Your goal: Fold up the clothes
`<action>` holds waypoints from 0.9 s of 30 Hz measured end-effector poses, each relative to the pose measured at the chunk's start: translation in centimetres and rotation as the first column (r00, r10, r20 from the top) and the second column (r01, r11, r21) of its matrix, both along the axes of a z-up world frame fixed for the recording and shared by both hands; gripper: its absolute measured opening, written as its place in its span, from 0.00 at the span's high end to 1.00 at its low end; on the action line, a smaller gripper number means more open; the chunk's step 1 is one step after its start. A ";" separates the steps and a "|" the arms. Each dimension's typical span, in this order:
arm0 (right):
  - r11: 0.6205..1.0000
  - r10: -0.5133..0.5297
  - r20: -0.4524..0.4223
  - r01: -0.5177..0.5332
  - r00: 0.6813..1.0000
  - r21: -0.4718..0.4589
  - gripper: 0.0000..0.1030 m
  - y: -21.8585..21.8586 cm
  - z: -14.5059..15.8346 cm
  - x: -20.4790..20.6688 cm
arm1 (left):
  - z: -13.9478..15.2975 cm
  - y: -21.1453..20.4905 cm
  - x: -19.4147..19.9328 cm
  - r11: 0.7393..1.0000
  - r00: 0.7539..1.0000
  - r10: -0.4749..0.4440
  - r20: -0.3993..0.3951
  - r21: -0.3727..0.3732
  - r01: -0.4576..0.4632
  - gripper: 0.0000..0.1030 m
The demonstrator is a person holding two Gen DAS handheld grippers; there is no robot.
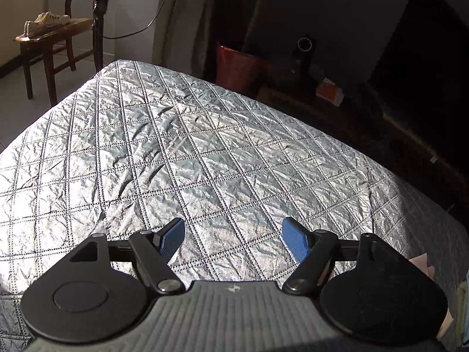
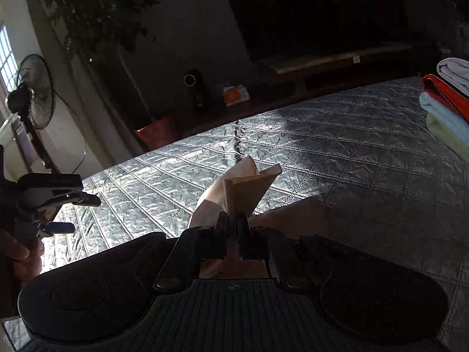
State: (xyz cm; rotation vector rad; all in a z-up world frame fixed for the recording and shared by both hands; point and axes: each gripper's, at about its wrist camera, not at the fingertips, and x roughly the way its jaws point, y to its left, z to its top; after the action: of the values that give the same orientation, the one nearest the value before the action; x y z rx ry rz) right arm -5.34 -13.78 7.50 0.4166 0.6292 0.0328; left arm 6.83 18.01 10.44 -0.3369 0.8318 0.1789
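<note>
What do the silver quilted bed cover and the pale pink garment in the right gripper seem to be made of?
Silver quilted bed cover: likely a synthetic fabric with a satin-like sheen; it glints, crinkles and shows stitched diamonds. Pale pink garment in the right gripper: soft matte cloth, perhaps cotton; it folds without shine.

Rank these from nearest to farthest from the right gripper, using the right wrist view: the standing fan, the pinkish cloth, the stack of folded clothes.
1. Pinkish cloth, clamped in the right gripper.
2. Stack of folded clothes, right, on the quilted bed.
3. Standing fan, far left, beyond the bed.
</note>
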 end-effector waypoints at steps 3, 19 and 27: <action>0.999 -0.030 -0.030 0.031 0.999 0.031 0.93 -1.4 -1.2 -0.6 | -0.3 -2.2 0.3 0.997 0.998 -0.067 -0.007 0.021 0.068 0.32; 0.976 -0.218 -0.024 0.219 0.976 0.016 0.70 -7.4 -2.2 -3.0 | -3.1 -15.2 0.0 0.888 0.899 -0.428 -0.091 0.142 0.437 0.30; 0.959 0.053 -0.059 -0.034 0.997 0.282 0.67 -6.2 -2.2 -0.7 | -3.9 -16.2 0.3 0.885 0.900 -0.422 -0.112 0.164 0.435 0.30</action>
State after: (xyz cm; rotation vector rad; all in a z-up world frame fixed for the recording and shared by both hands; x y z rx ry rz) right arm -6.07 -19.98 5.32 0.6813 0.7020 0.1525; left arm 7.10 1.84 6.57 0.0357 0.9354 -0.1476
